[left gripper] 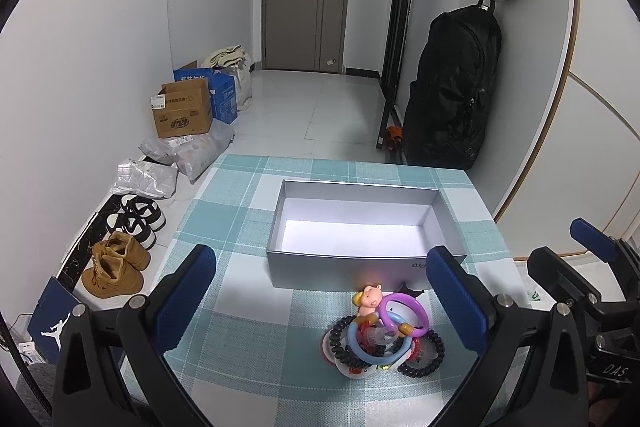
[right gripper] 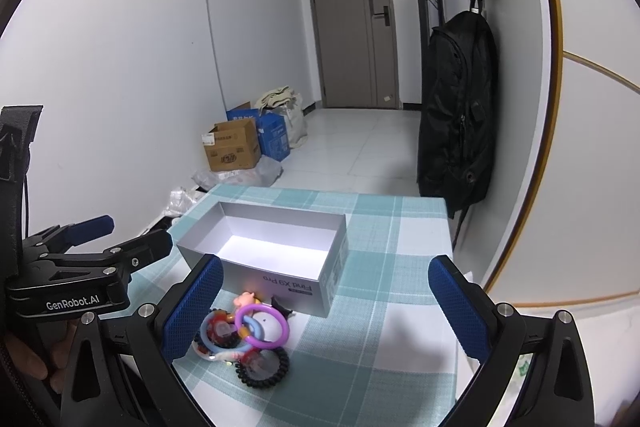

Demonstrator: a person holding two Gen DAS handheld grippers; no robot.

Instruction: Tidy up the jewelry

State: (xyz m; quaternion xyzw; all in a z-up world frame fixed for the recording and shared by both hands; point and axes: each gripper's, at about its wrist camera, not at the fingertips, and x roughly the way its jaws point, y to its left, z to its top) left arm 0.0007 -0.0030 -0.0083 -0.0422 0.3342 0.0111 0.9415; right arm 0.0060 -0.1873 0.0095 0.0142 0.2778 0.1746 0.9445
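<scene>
Hovering above a checked teal tablecloth (left gripper: pixel 240 315), both claws spread wide and carrying nothing: left gripper (left gripper: pixel 322 301) with its blue pads (left gripper: pixel 188 299) flanking the jewelry pile (left gripper: pixel 382 335) from above, right gripper (right gripper: pixel 326 311) likewise released, pads (right gripper: pixel 460 311) apart over bare cloth, pile sitting toward its left finger. Nothing sorted yet, judging by the open grey box (left gripper: pixel 368 269): white floor bare, no piece inside in either view. Everything still heaped just in front of the box's near wall, perhaps touching it at the back, hard to tell: a purple ring (right gripper: pixel 262 325) looped over a light blue ring (left gripper: pixel 376 343), black coiled hair ties (right gripper: pixel 266 367) underneath and to the side, a small pink pig figure (left gripper: pixel 370 301) at the back nearest the box, a small dark star-like piece (right gripper: pixel 280 307) beside it, and some translucent red-and-white bits too tangled to name. So, by the look of it, the very start: whole pile left to move, one piece or a few at a time, into the box. Tangle likely the snag, rings and coils interlinked and apt to lift together. Left gripper better placed for a first pick, pile lying between its fingers; right gripper offset, free to steady the box or take the purple ring from the top. Beyond the table only floor clutter: cardboard cartons, shoes, a black backpack (right gripper: pixel 458 107) hung on the wall.
</scene>
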